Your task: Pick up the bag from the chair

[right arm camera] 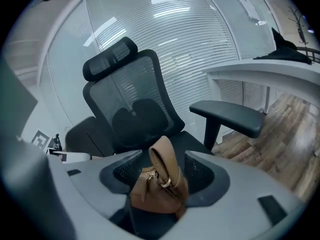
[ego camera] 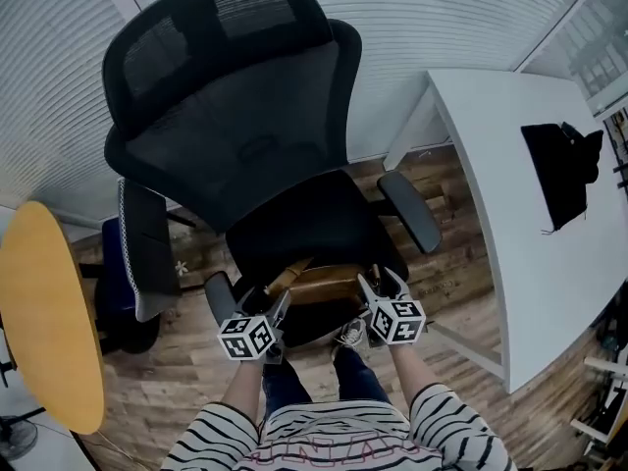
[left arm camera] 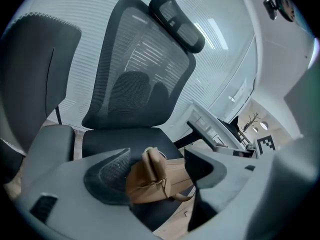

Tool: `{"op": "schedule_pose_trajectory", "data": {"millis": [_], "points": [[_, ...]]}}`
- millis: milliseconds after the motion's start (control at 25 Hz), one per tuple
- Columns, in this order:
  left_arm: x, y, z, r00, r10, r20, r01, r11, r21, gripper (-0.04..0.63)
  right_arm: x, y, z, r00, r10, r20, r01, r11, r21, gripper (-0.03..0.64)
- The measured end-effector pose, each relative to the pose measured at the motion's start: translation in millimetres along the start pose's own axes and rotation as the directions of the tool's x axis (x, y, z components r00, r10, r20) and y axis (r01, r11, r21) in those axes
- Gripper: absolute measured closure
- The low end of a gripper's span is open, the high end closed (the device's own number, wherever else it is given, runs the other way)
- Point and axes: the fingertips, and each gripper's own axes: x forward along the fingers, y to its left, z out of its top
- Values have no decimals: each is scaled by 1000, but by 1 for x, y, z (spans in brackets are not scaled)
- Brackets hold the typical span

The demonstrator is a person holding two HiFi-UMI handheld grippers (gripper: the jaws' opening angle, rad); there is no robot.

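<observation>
A small brown leather bag [ego camera: 324, 285] hangs over the front edge of the black mesh office chair [ego camera: 245, 126], between my two grippers. My left gripper [ego camera: 278, 307] is shut on the bag's left end. In the left gripper view the bag [left arm camera: 150, 181] is pressed between the jaws of the left gripper [left arm camera: 155, 171]. My right gripper [ego camera: 378, 287] is shut on the right end. There the folded flap and gold ring of the bag [right arm camera: 160, 186] sit snug between the pads of the right gripper [right arm camera: 162, 176]. Whether the bag still touches the seat [ego camera: 294, 224] I cannot tell.
The chair's right armrest [ego camera: 410, 209] juts out just beyond my right gripper. A white desk [ego camera: 530, 224] with a black item [ego camera: 559, 170] stands at the right, and a yellow round table [ego camera: 39, 312] at the left. The person's legs [ego camera: 343, 371] stand below the seat on a wooden floor.
</observation>
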Motion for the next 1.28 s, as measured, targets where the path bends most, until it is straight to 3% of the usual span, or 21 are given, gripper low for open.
{"op": "schedule_pose_trajectory", "data": {"millis": [560, 680, 960, 1280], "points": [[38, 21, -28, 1000, 20, 12, -18, 991, -132, 278, 31, -8, -23, 999, 27, -24, -26, 999, 23, 364], [42, 21, -27, 999, 21, 27, -17, 990, -142, 278, 30, -10, -27, 999, 24, -31, -23, 999, 30, 391], [43, 20, -30, 999, 8, -53, -14, 995, -102, 319, 28, -8, -31, 999, -18, -51, 23, 996, 87, 430], [32, -1, -24, 996, -20, -93, 20, 1000, 1, 354, -3, -8, -35, 994, -91, -61, 99, 983, 152, 454]]}}
